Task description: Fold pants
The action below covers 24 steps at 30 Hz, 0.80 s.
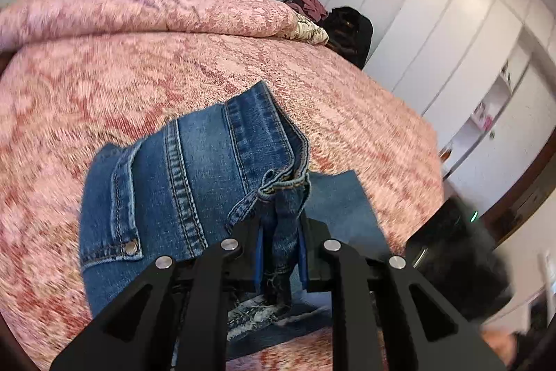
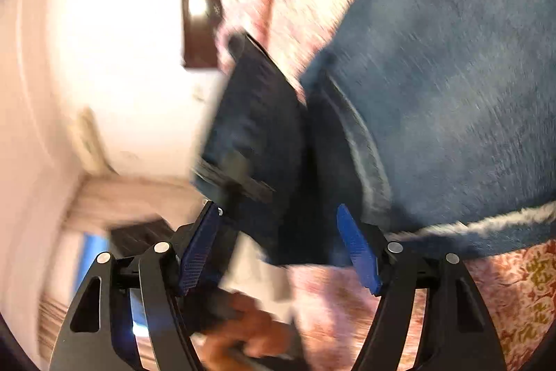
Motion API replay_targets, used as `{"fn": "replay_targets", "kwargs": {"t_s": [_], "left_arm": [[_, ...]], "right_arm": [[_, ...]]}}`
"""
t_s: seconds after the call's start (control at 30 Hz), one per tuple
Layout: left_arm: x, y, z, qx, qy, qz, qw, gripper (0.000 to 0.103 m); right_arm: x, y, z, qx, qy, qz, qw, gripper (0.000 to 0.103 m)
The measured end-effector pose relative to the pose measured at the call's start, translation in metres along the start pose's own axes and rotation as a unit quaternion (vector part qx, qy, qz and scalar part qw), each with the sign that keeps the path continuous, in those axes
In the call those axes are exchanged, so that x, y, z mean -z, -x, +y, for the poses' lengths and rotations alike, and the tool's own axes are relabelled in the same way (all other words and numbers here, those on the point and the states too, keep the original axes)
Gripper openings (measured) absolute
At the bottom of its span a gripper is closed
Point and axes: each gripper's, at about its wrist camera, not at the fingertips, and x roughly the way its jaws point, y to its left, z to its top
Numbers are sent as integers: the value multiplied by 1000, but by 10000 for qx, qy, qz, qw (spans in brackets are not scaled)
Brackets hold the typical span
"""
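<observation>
Pink bedspread (image 1: 104,86), jeans (image 1: 194,169) in left tongs (image 1: 280,253).

A wide bed covered by a pink and red floral woven bedspread (image 1: 104,86) fills most of the left-wrist frame. Blue denim jeans (image 1: 194,169) lie on it at lower centre; a patterned cream cushion (image 1: 311,30) rests at upper right.

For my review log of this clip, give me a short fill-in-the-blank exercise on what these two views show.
1. The left gripper is shut on a bunch of blue ____ fabric.
2. The jeans lie on a bedspread that is mostly ____ in colour.
3. The right gripper has its jaws ____.
4. Its pads are ____ in colour.

Missing words: denim; pink; open; blue
</observation>
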Motion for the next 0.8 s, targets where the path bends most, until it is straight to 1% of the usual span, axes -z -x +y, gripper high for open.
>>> {"fn": "replay_targets", "kwargs": {"t_s": [0.03,0.07,0.1,0.23,0.33,0.37,0.4,0.43,0.47,0.5,0.53,0.57,0.6,0.63,0.67,0.73,0.8], "left_arm": [[2,0,-3,-32,-127,28,9999,14],[3,-1,-6,-67,-218,59,9997,14],[5,-2,-9,-113,-305,96,9994,14],[17,-14,-18,-301,-565,277,9976,14],[28,-22,-31,-402,-931,456,9938,19],[31,-24,-35,-412,-1036,506,9925,26],[35,-23,-38,-385,-1104,529,9917,39],[39,-17,-42,-172,-1126,503,9922,43],[42,-10,-42,-113,-1128,459,9925,45],[46,1,-39,-162,-1154,423,9923,63],[48,13,-34,-268,-1127,289,9928,72],[51,24,-28,-377,-1079,137,9933,84],[53,37,-17,-530,-985,-65,9937,88],[55,51,-1,-834,-835,-276,9926,90],[55,59,15,-1201,-644,-404,9898,97],[56,69,58,-1958,-49,-498,9794,99],[59,70,95,-2359,544,-354,9696,99]], "right_arm": [[-4,1,2,-68,-70,-23,9999,71],[-11,1,5,142,-56,-83,9998,71],[-15,-1,8,244,-17,-89,9997,71],[-29,-14,17,502,94,-14,9987,71],[-40,-28,15,896,189,147,9957,71],[-44,-36,14,1038,303,280,9937,71],[-43,-43,12,1148,371,345,9921,62],[-44,-46,9,1328,430,348,9896,36],[-45,-51,6,1551,495,417,9858,26],[-45,-52,2,1617,543,414,9845,11],[-45,-51,-2,1625,596,381,9842,11],[-44,-52,-5,1679,701,396,9825,11],[-41,-51,-6,1712,794,384,9813,11],[-42,-50,-4,1708,867,370,9808,11],[-40,-52,-2,1765,983,357,9787,11],[-40,-60,6,1762,1128,322,9773,11],[-39,-54,19,1581,1186,274,9799,11]]}}
